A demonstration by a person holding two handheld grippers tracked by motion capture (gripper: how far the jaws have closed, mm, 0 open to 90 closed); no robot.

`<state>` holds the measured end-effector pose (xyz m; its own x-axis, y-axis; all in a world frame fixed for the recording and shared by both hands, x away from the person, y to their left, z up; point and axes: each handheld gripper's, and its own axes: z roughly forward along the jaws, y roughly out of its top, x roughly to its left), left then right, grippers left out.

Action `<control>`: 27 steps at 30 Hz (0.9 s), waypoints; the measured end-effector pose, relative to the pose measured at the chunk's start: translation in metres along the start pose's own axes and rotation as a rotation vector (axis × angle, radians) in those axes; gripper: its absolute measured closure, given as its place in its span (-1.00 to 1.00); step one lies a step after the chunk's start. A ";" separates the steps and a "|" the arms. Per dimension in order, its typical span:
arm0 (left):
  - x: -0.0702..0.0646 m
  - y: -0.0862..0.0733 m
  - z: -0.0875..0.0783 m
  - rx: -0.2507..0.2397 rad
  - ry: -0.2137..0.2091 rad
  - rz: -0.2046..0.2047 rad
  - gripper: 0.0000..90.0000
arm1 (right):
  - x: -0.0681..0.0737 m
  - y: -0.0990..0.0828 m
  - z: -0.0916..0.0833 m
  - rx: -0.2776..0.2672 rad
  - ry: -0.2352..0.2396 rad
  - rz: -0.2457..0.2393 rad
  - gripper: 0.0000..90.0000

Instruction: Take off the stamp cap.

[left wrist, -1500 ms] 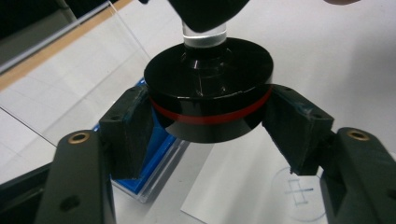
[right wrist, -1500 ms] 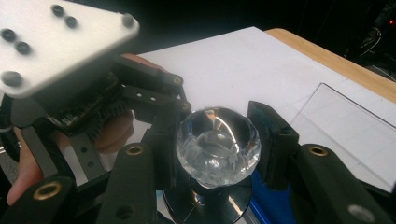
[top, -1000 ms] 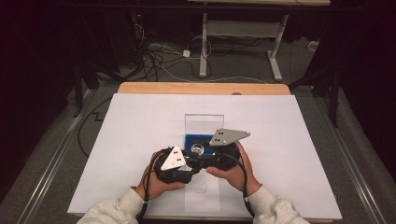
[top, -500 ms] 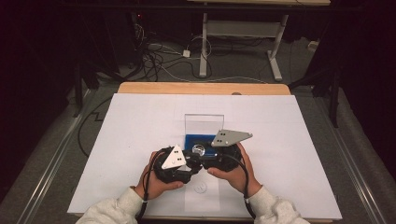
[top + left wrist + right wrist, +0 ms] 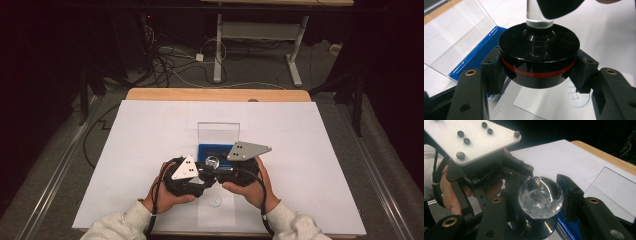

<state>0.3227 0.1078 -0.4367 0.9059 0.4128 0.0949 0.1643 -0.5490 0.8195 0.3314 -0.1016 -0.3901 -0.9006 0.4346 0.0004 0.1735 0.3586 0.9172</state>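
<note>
Near the table's [image 5: 150,125] front edge, left gripper [image 5: 192,175] fingers clamp the black base [image 5: 539,57], right gripper [image 5: 235,170] fingers the glass knob [image 5: 540,197].

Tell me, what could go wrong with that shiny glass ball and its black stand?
1. The left hand-held gripper clamps the round black stand by its curved rim; it might slip out and drop onto the table.
2. The right hand-held gripper squeezes the smooth glass ball; it could pop free.
3. A fall could hit the open blue case just behind.
</note>
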 end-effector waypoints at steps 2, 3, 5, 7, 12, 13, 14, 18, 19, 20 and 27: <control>0.000 0.000 0.000 -0.001 -0.001 -0.001 -0.18 | -0.001 0.000 -0.001 0.002 0.004 0.008 0.27; 0.000 0.000 0.000 0.000 -0.001 -0.001 -0.18 | -0.001 -0.001 -0.001 -0.002 0.003 0.017 0.27; 0.000 0.000 0.001 -0.011 -0.022 -0.009 -0.18 | 0.000 -0.001 -0.001 -0.004 -0.006 0.009 0.27; 0.000 -0.001 0.000 -0.014 -0.027 -0.006 -0.18 | 0.003 -0.001 -0.001 -0.012 -0.016 0.001 0.27; 0.001 -0.001 0.000 -0.018 -0.034 -0.024 -0.18 | 0.005 -0.002 -0.002 -0.022 -0.023 0.005 0.27; 0.000 -0.001 0.001 -0.022 -0.051 -0.023 -0.18 | 0.004 -0.002 -0.002 -0.026 -0.022 0.010 0.27; 0.001 -0.002 0.000 -0.021 -0.050 -0.038 -0.18 | 0.005 -0.002 -0.002 -0.021 -0.021 0.010 0.27; 0.000 -0.002 0.000 -0.019 -0.057 -0.043 -0.18 | 0.006 -0.004 -0.002 -0.024 -0.026 0.006 0.27; 0.000 -0.002 0.000 -0.021 -0.062 -0.047 -0.18 | 0.006 -0.003 -0.002 -0.027 -0.027 0.009 0.27; 0.000 -0.002 0.000 -0.024 -0.066 -0.049 -0.18 | 0.006 -0.003 -0.003 -0.028 -0.026 0.009 0.27; 0.001 -0.003 0.000 -0.036 -0.099 -0.074 -0.18 | 0.008 -0.005 -0.004 -0.042 -0.031 0.014 0.27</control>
<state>0.3232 0.1104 -0.4393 0.9262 0.3765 -0.0215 0.2198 -0.4924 0.8422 0.3220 -0.1029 -0.3929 -0.8855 0.4646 0.0015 0.1682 0.3175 0.9332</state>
